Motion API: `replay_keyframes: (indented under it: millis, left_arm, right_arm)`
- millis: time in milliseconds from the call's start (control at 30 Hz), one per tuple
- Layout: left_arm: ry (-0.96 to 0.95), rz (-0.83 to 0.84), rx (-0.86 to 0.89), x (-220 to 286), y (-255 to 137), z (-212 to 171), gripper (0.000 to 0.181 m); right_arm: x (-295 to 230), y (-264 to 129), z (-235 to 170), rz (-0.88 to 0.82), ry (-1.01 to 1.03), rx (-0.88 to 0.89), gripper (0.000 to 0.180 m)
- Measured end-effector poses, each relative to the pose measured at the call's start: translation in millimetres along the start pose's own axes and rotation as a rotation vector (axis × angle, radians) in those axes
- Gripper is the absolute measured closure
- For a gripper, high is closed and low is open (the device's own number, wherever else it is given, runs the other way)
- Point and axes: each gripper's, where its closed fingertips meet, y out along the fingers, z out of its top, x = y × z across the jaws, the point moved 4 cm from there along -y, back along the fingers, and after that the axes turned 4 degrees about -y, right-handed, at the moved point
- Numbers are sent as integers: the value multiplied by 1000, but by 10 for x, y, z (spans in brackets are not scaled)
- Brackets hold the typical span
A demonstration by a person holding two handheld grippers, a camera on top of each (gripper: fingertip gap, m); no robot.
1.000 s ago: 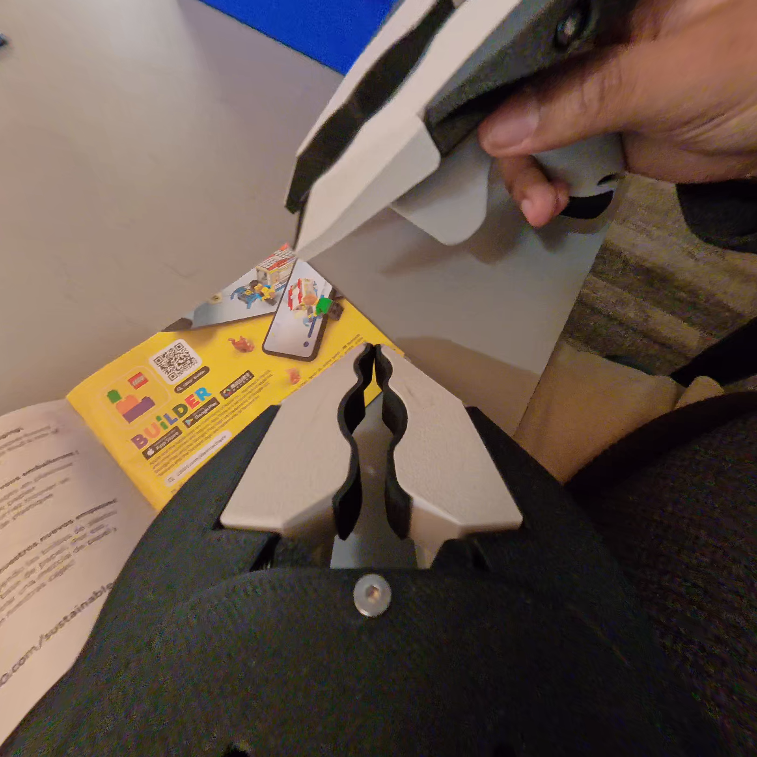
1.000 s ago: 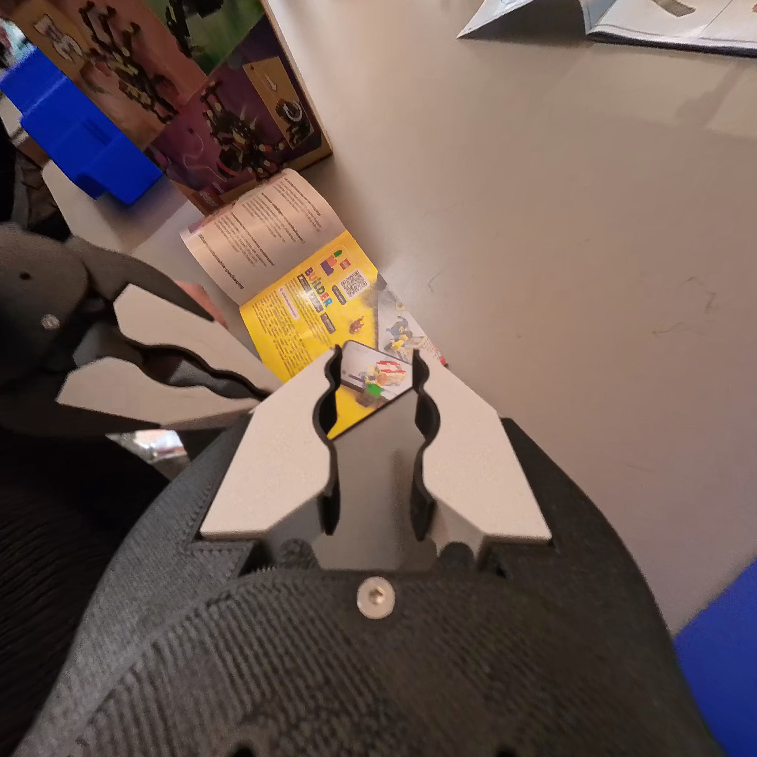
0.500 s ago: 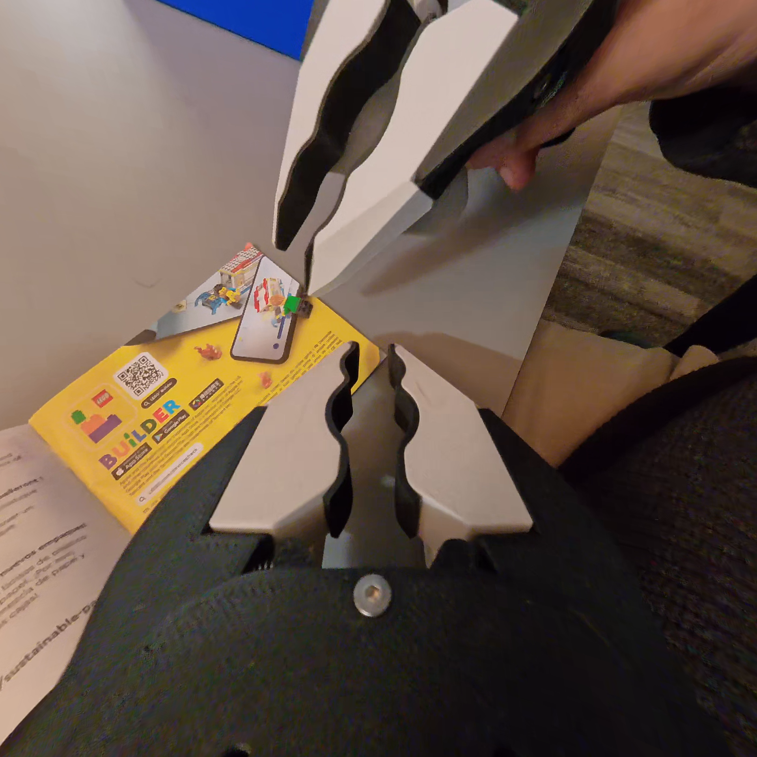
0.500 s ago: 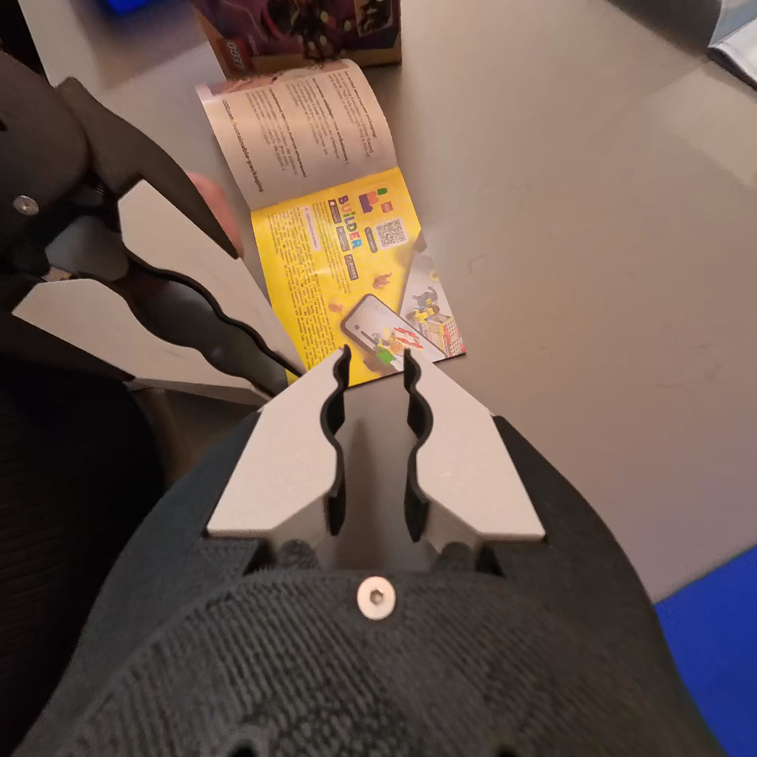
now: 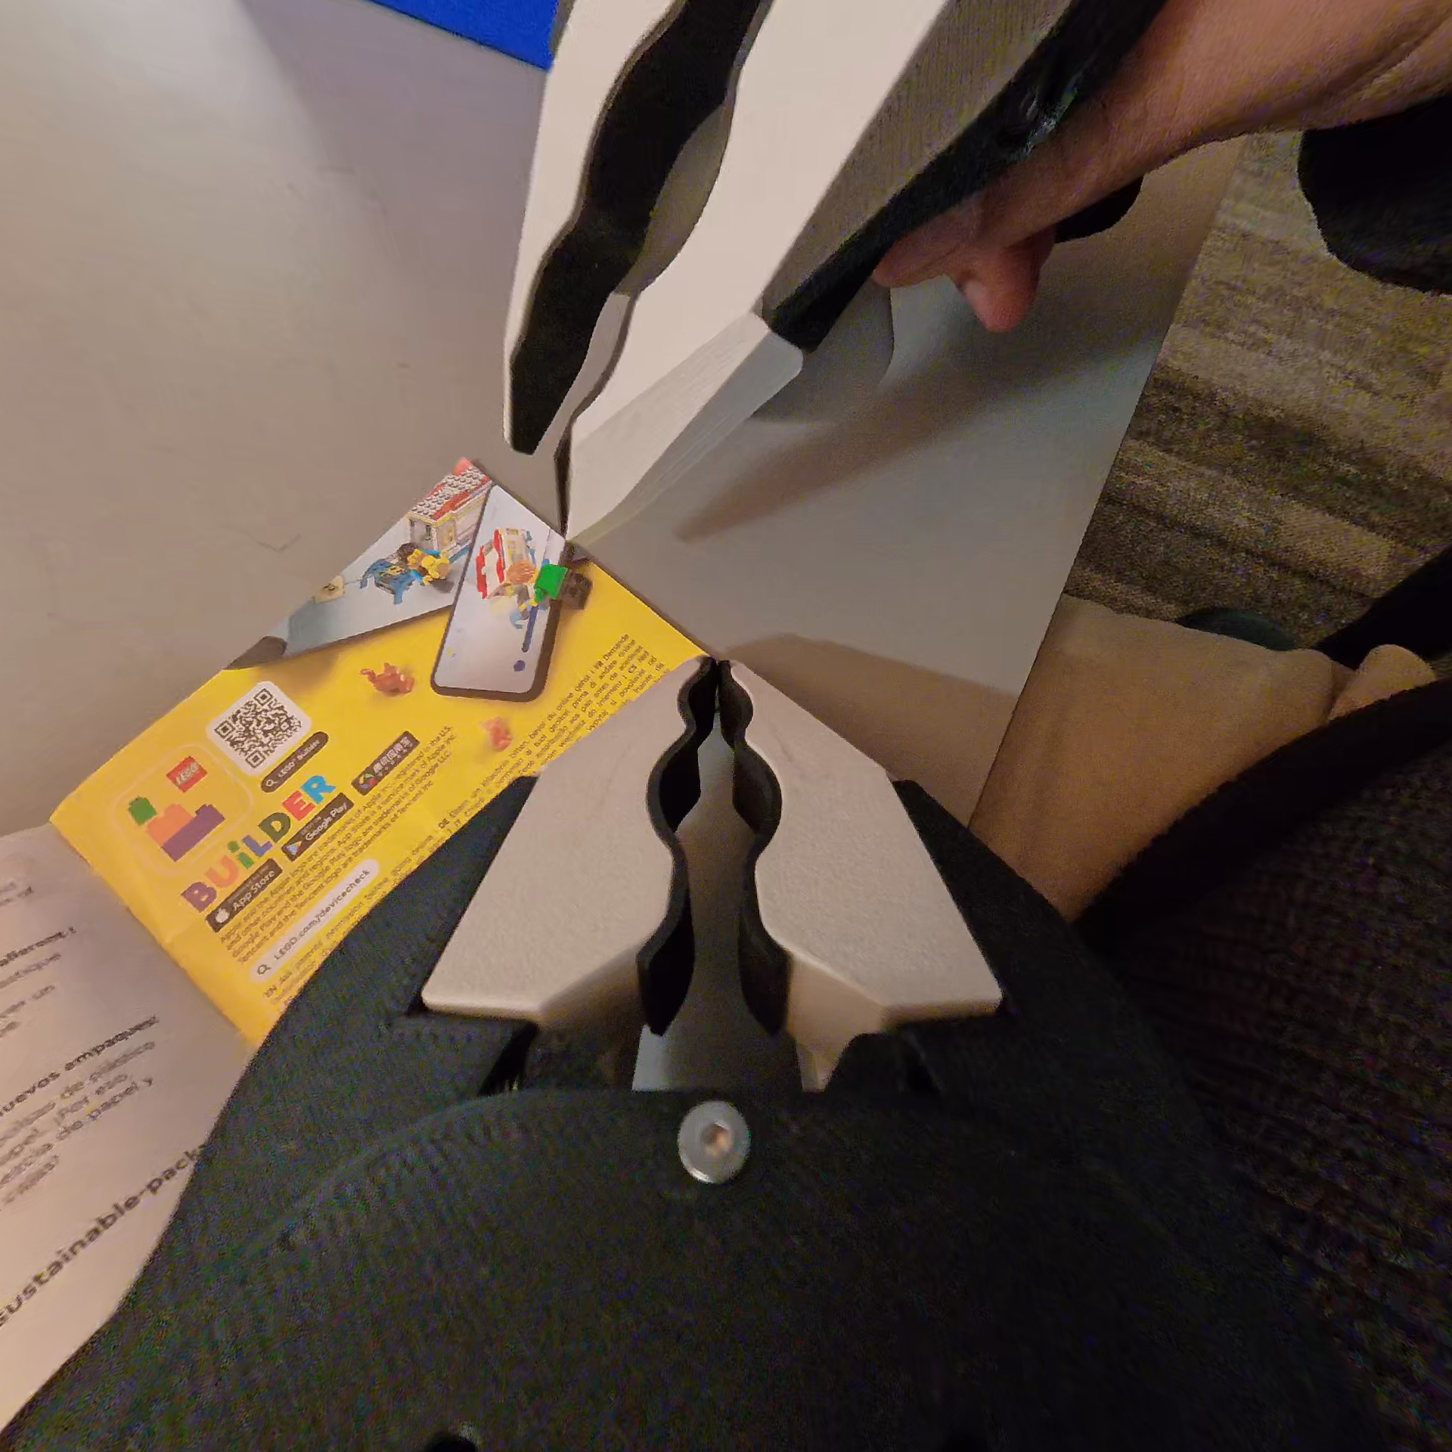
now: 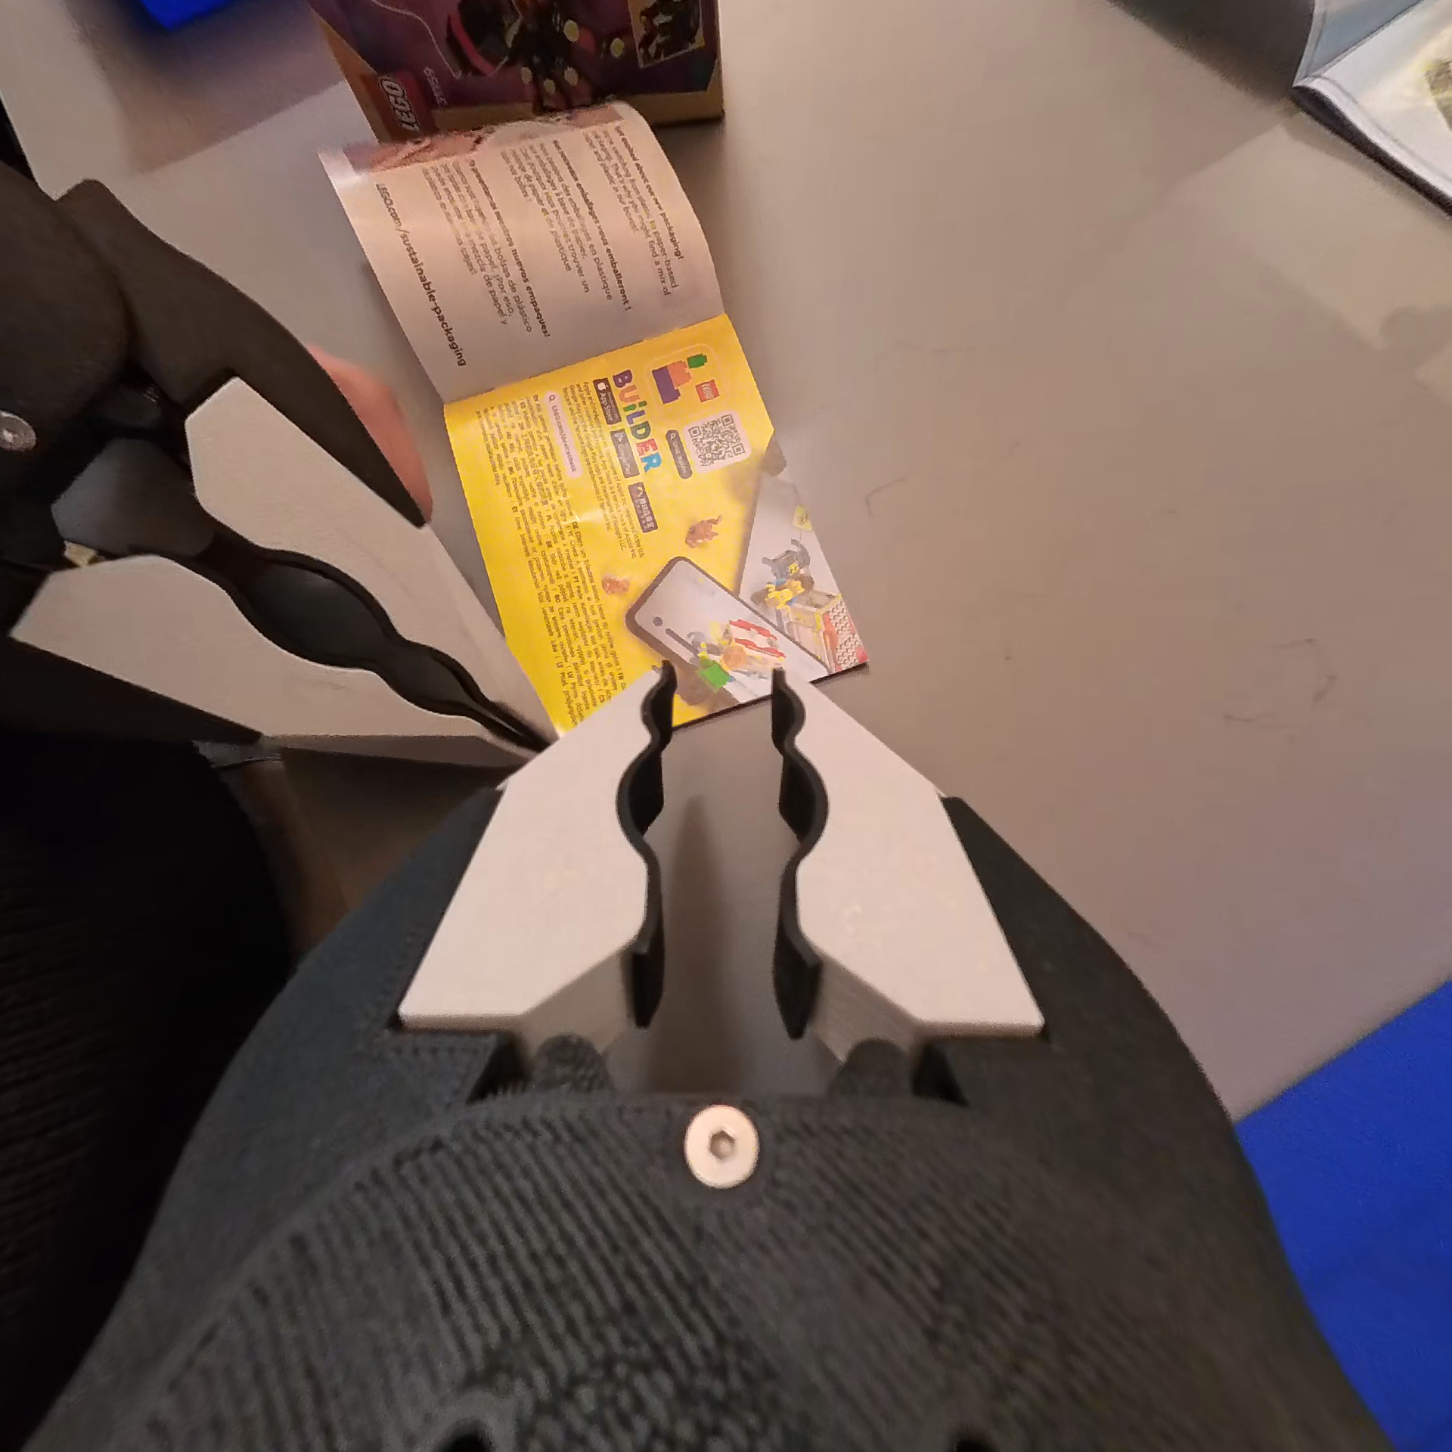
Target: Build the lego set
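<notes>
An open paper booklet (image 6: pixel 628 503) with one bright yellow page and one white page of print lies flat on the pale grey table (image 6: pixel 1061 393), near the table's edge. The right gripper (image 6: pixel 721 682), grey with black wavy pads, hangs just above the booklet's near corner, and its two fingers stand apart with a clear gap and nothing between them. The left gripper (image 5: pixel 715 668) is to the left of that one, with its tips at the booklet's other near corner by the table edge. Its tips are pressed together, and I cannot tell if a bit of the page is caught between them. A hand (image 5: pixel 1100 157) holds the right gripper from behind. Past the booklet, farther from the right gripper, stands a purple and dark cardboard box (image 6: pixel 542 63). A blue thing (image 6: pixel 1351 1139) sits to the right of the right gripper, and another open paper booklet (image 6: pixel 1383 102) lies far off to the right.
</notes>
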Motion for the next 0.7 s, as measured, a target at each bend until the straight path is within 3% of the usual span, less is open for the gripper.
replay_keyframes:
  millis: [167, 467, 700]
  left_arm:
    - [-48, 67, 98, -201, -175, 140, 181]
    - [-284, 255, 280, -910, -841, 180, 181]
    - [-399, 448, 324, -1283, -1405, -175, 181]
  right_arm:
    - [28, -20, 21, -21, 5, 16, 156]
    - [-97, 41, 81, 24, -9, 41, 156]
    - [-303, 240, 181, 60, -51, 33, 154]
